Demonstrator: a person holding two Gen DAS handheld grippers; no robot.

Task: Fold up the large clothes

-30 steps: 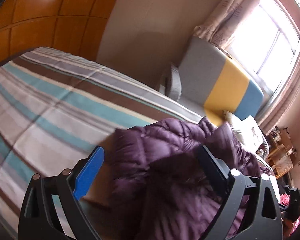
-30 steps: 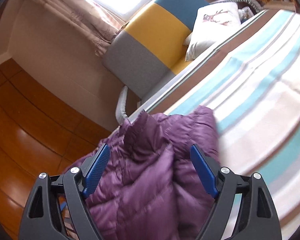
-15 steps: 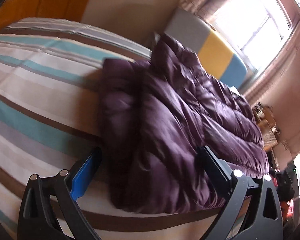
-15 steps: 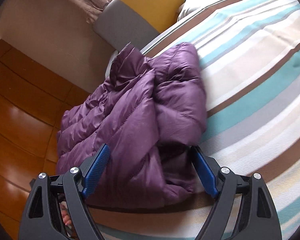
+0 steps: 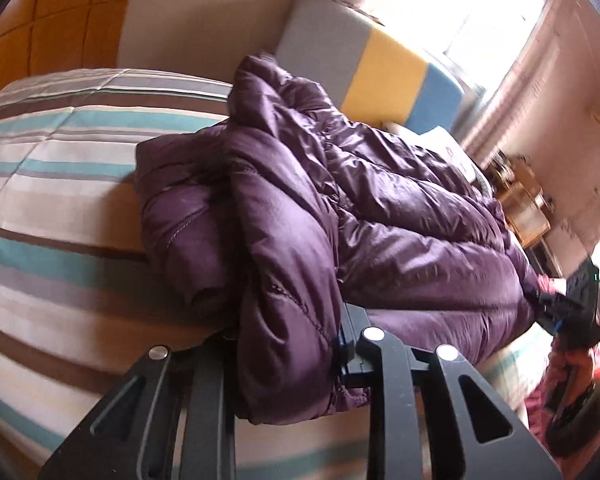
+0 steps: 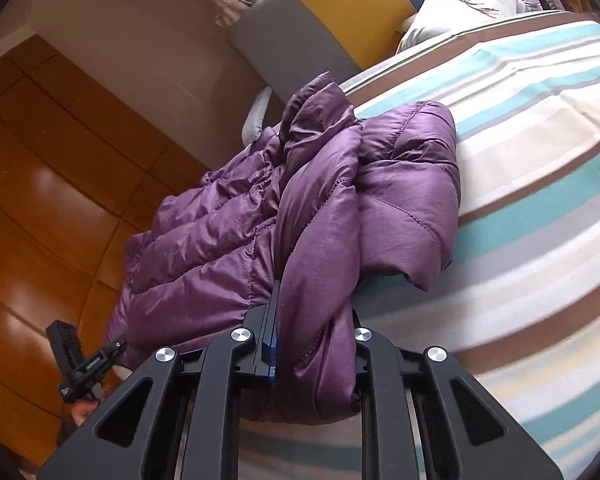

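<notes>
Both grippers, left (image 5: 288,344) and right (image 6: 312,344), had just closed on the jacket's (image 5: 380,216) near edge; its length ran across the bed (image 5: 52,184) between them.

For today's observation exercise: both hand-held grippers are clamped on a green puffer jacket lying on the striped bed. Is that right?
Not quite: the puffer jacket is purple, not green, as the right wrist view shows. The rest stands: the left hand-held gripper and the right hand-held gripper have just closed and are clamped on it, on the striped bed.
</notes>
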